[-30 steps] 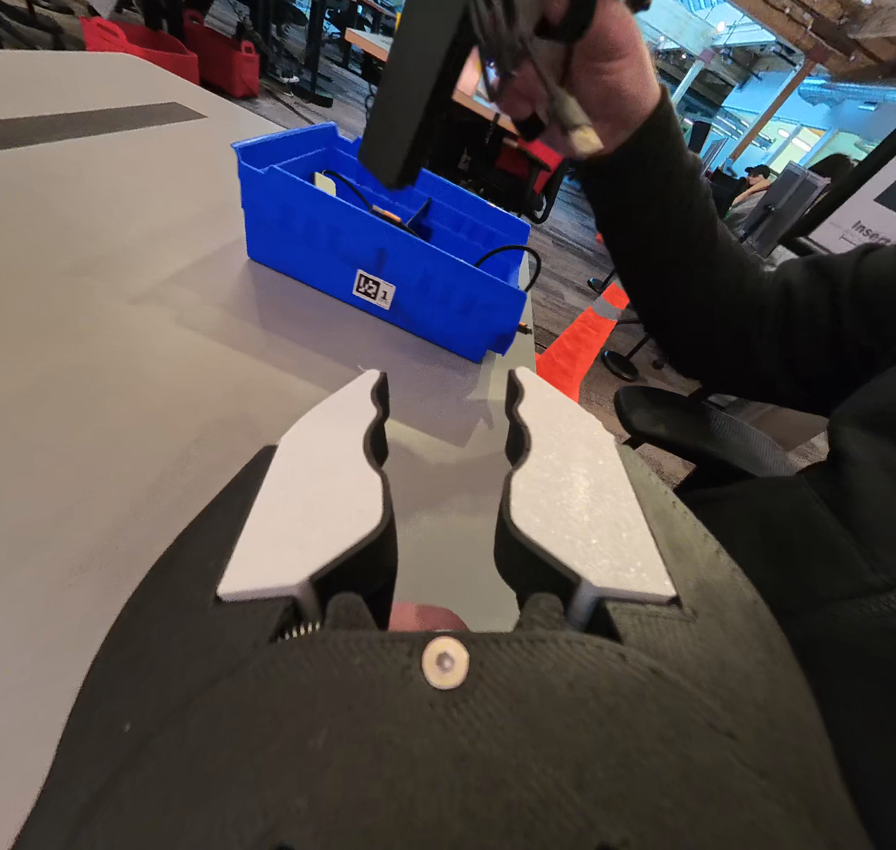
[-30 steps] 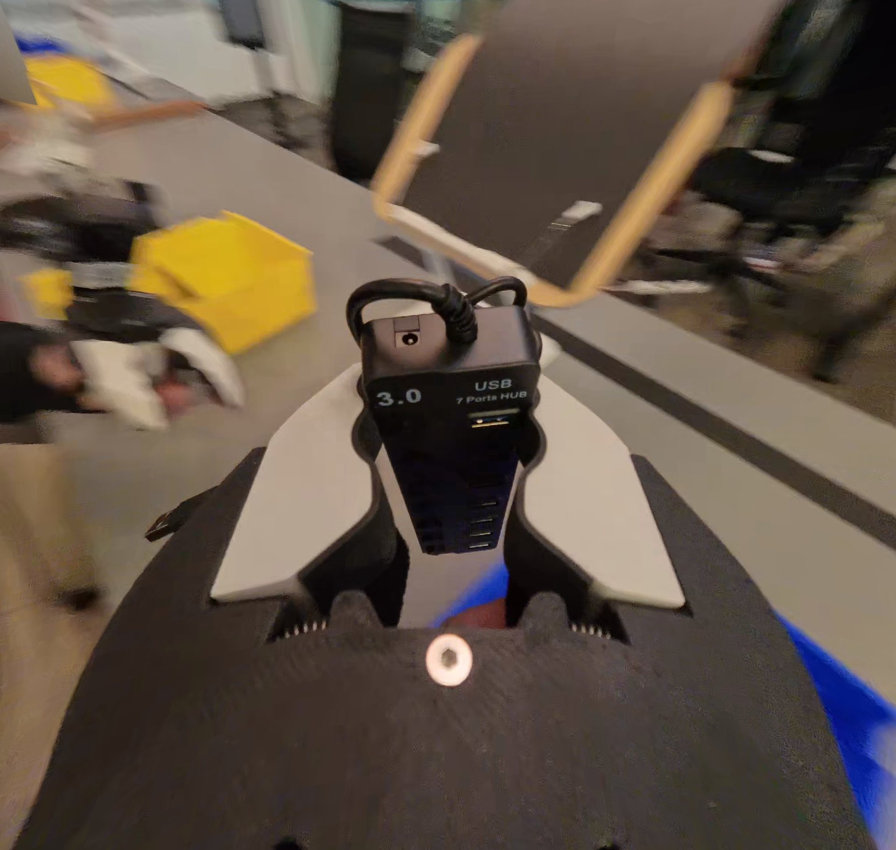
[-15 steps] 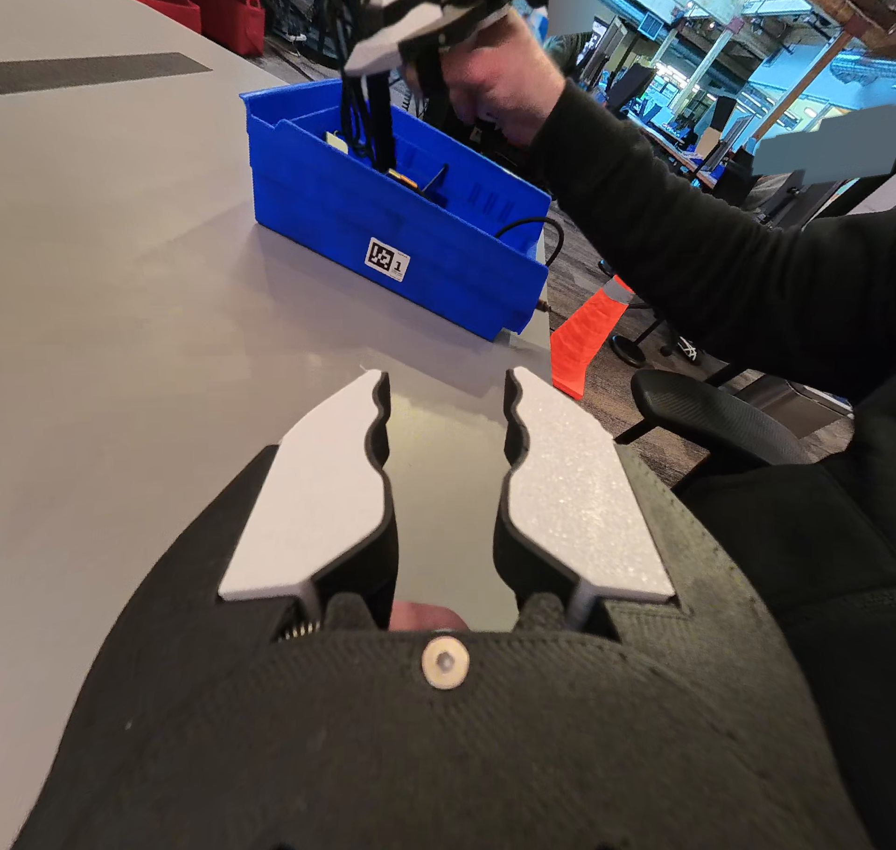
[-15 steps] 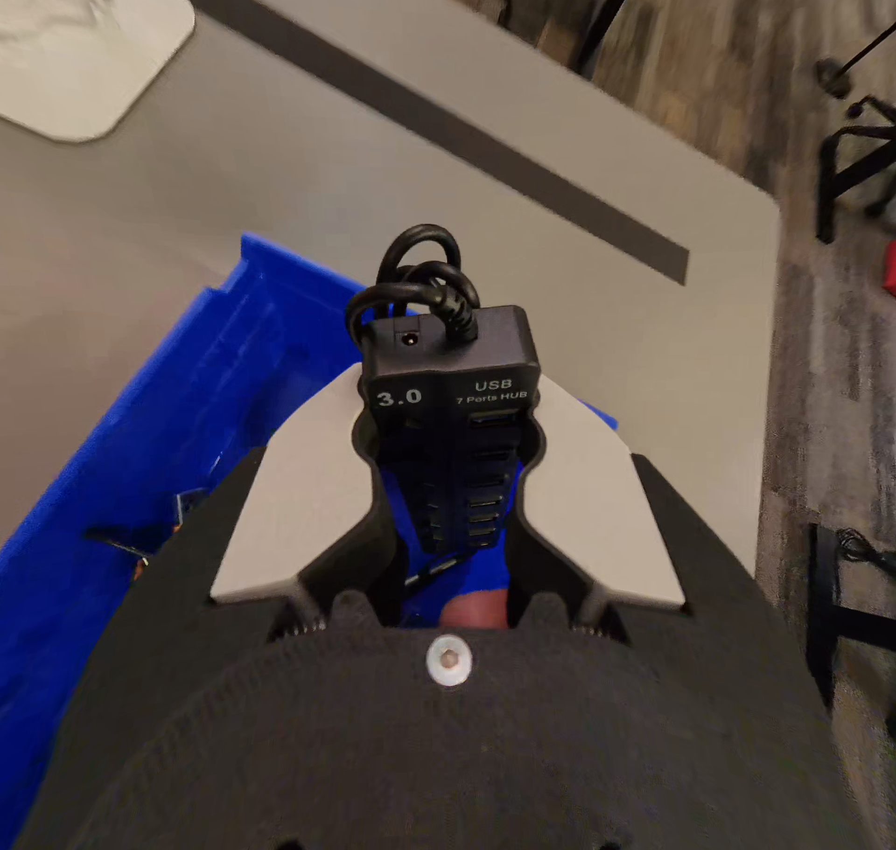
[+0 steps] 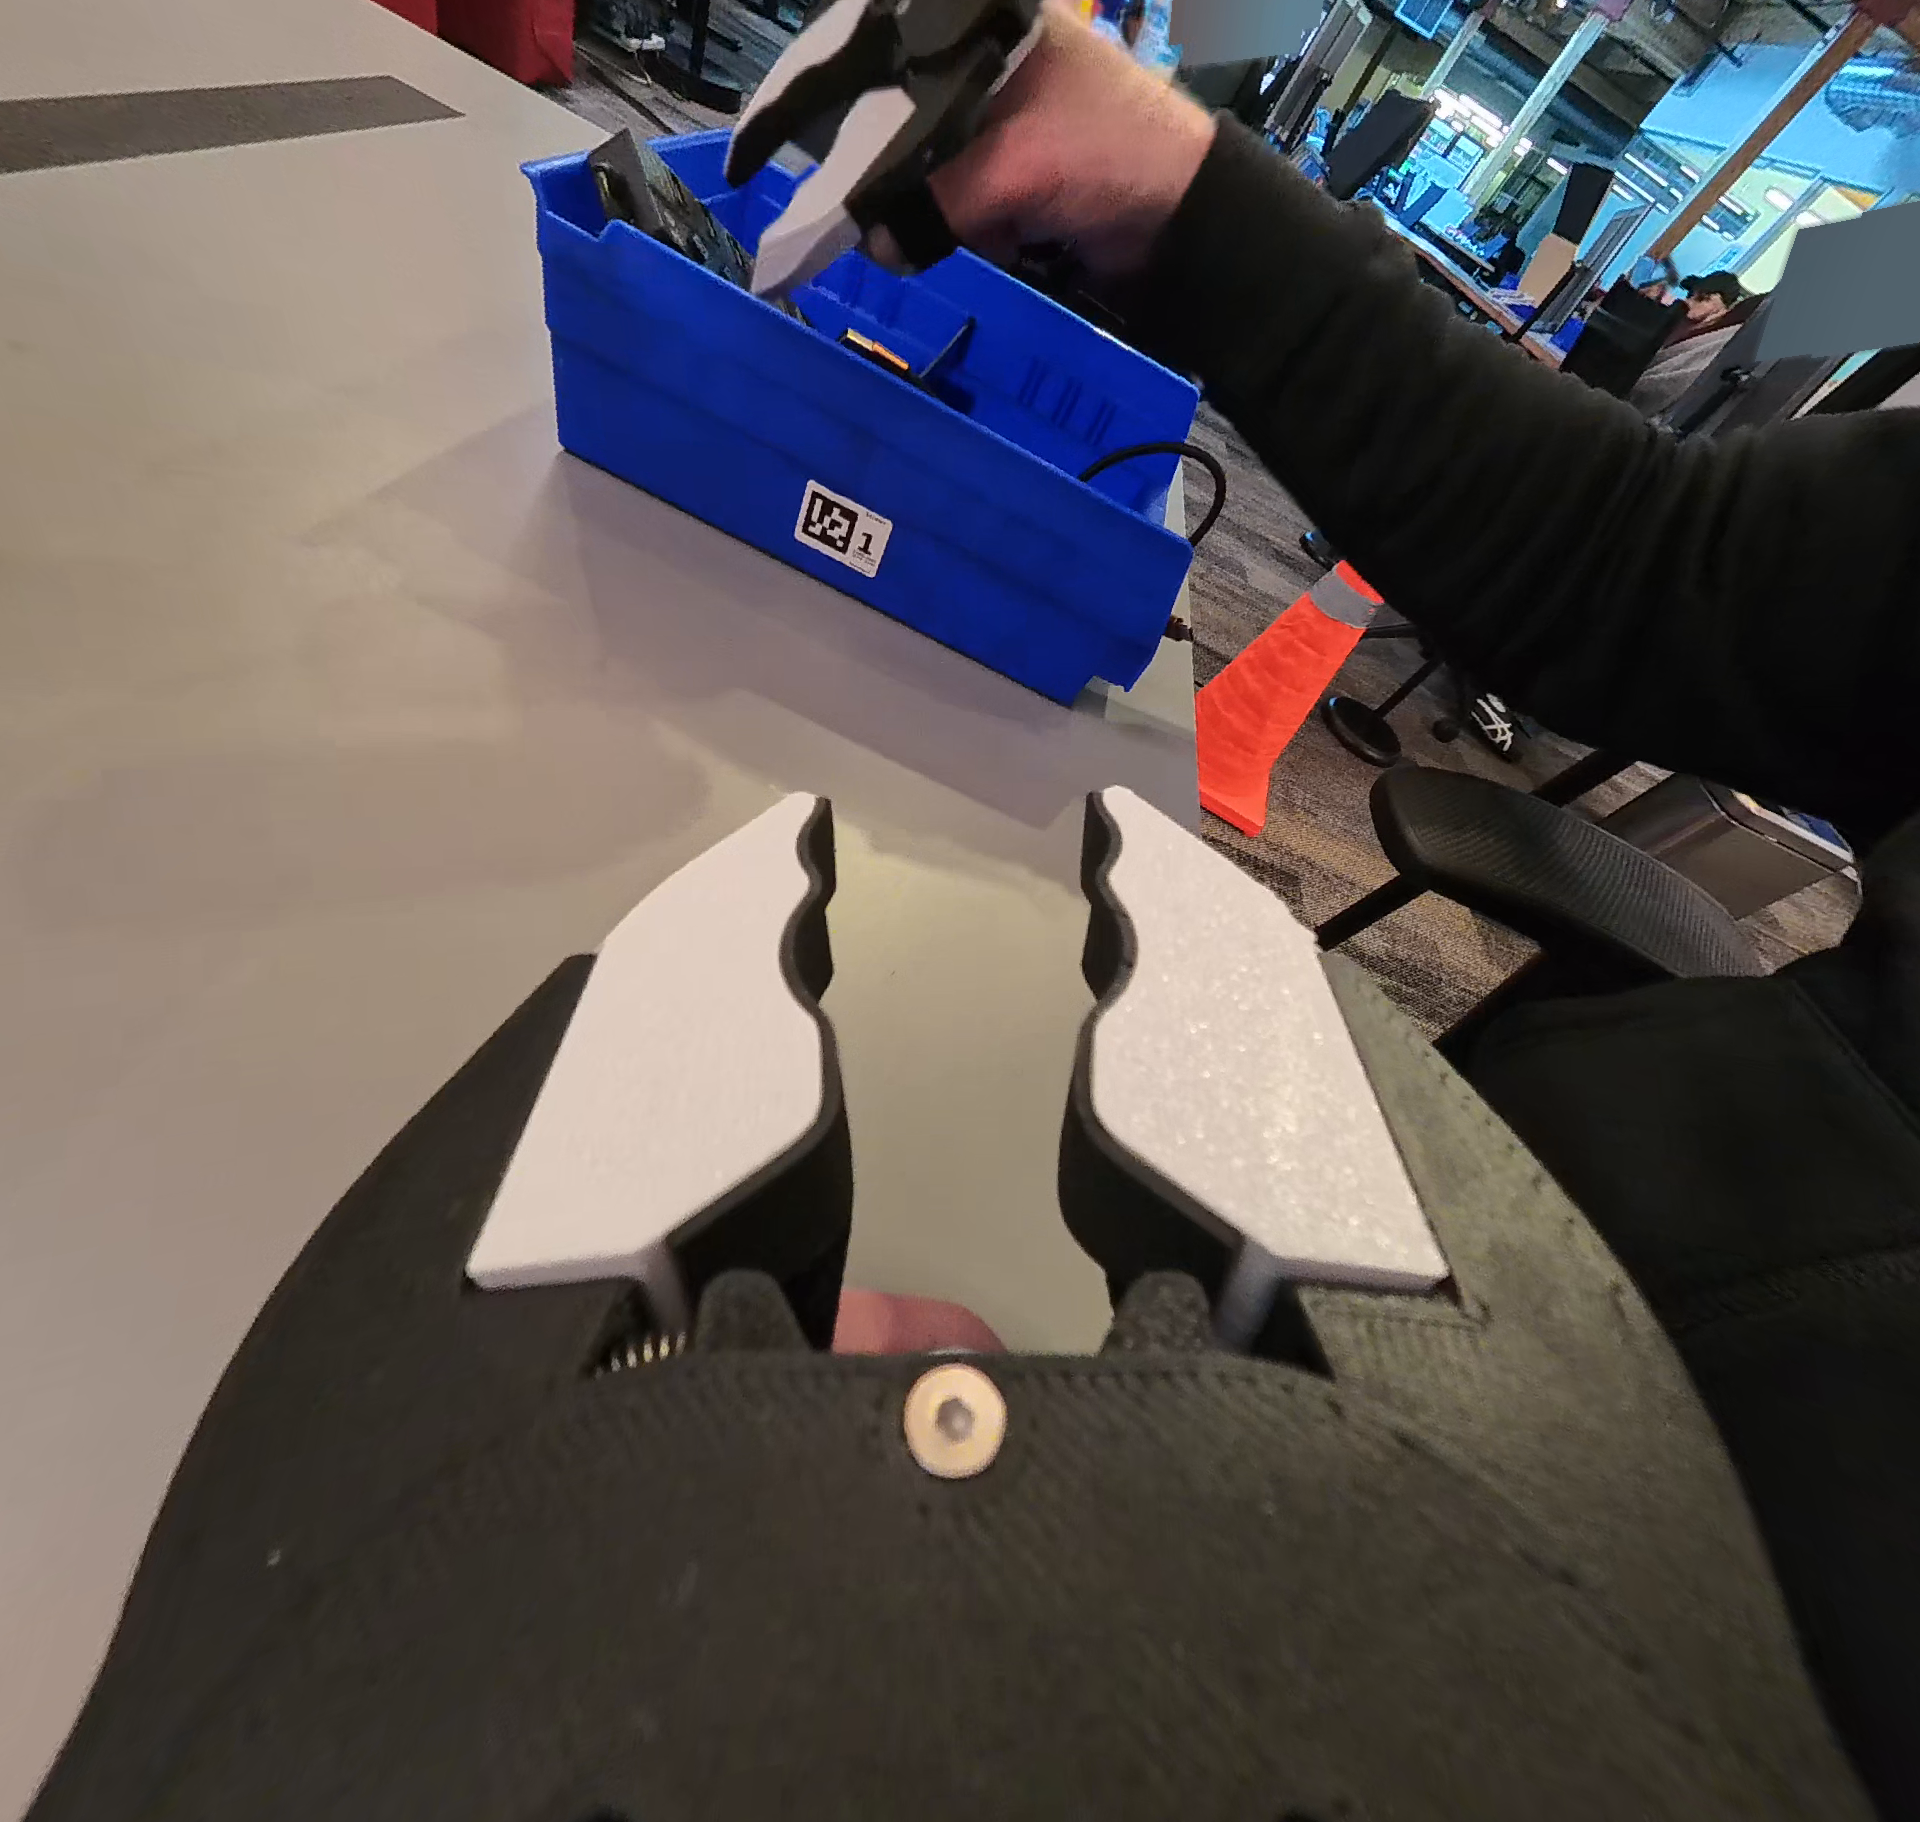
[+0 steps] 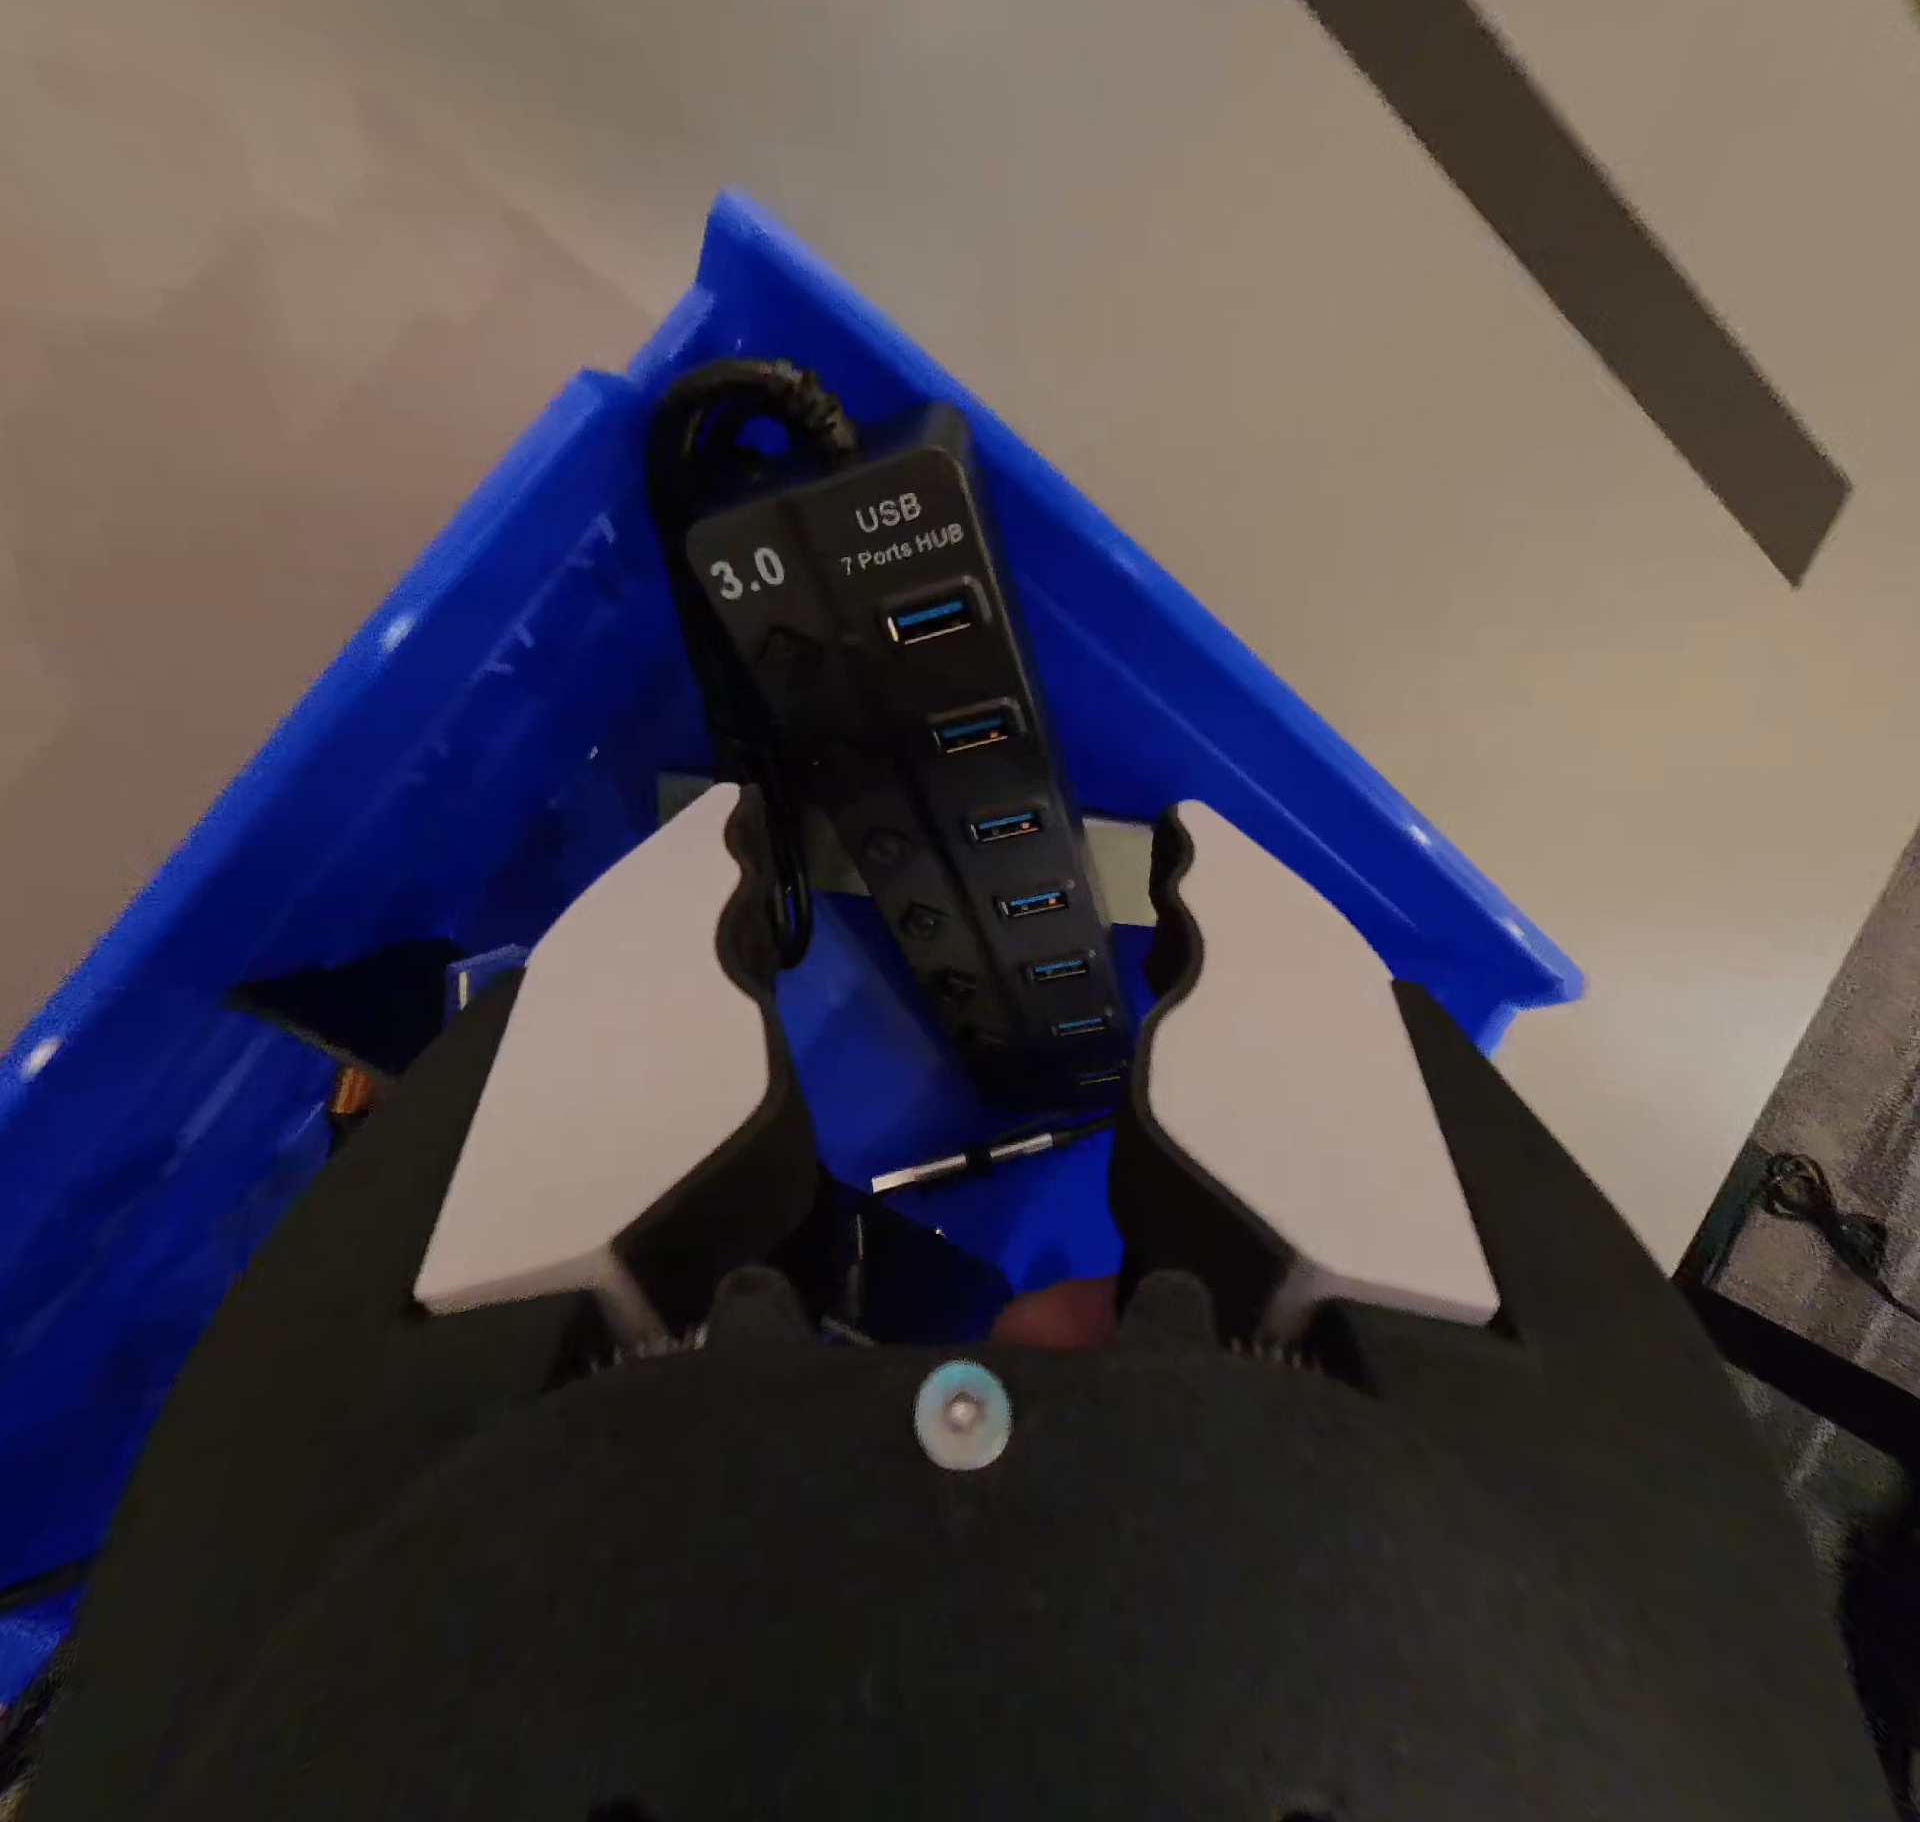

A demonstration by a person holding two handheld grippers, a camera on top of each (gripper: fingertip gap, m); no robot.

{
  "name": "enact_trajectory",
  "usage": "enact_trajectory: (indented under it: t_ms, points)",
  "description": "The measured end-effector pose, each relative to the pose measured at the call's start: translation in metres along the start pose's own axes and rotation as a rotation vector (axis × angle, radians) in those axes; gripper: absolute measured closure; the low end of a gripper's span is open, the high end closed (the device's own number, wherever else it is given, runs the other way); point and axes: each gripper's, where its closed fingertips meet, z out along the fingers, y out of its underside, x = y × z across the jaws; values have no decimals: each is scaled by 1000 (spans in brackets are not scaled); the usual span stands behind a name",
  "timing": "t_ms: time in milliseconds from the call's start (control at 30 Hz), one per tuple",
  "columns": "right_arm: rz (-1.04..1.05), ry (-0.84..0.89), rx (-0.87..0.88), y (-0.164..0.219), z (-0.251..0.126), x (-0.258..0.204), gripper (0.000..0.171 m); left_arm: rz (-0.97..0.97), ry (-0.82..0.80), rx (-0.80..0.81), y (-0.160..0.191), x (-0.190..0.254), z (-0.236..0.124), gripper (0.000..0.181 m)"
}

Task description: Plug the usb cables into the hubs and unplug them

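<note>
Black seven-port USB hub (image 6: 914, 764) lying tilted inside the blue plastic bin (image 6: 343, 837), its upper end leaning into the bin's far corner. One face carries a row of blue-tongued ports beside a column of small dark buttons, with white lettering at the top; a black cable (image 6: 727, 442) loops out of the upper end. Right gripper (image 6: 956, 837) hovers over the bin, its fingers spread wide on either side of the hub and apart from it. A metal-tipped plug (image 6: 977, 1159) lies on the bin floor below the hub. Left gripper (image 5: 956, 816) rests low over the grey table (image 5: 260, 629), well short of the bin, jaws parted and empty. An orange cone (image 5: 1278, 692) stands on the floor beyond the table edge.
</note>
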Motion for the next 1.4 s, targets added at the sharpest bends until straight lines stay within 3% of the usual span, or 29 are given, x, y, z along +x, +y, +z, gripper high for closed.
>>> enact_trajectory:
  t_ms: [233, 300, 467, 633, 767, 867, 1000, 1100, 1200, 1333, 1400]
  points:
    - [9, 14, 272, -42, -73, -31, 99, 3, -103, -18, 2, -15, -2, 142]
    - [-14, -13, 325, -51, -91, -52, 88, 16, -149, -26, 2, -20, -4, 142]
    - [2, 40, 408, -45, -129, -64, 85, 99, -263, -46, -8, -22, -22, 118]
    - [93, -67, 653, -56, -185, -102, 90, 103, -323, 19, -20, -22, -45, 120]
    - [82, -144, 635, -60, -181, -140, 84, 87, -410, 16, -14, -28, -61, 115]
    - [14, -11, 533, -46, -160, -135, 72, 148, -523, 18, -19, -29, -85, 108]
    - [86, 171, 438, -8, -155, -81, 79, 177, -735, 41, -27, -39, -153, 107]
    - [157, 205, 342, 37, -152, -43, 97, 207, -993, -18, -19, -55, -232, 108]
    - [216, 255, 222, 86, -142, -8, 100, 160, -1210, -18, -6, -61, -315, 110]
    - [323, 249, 124, 137, -122, 19, 94, 6, -1439, -196, 52, -77, -407, 104]
    - [357, 236, 89, 154, -109, 24, 92, -115, -1456, -292, 90, -84, -431, 97]
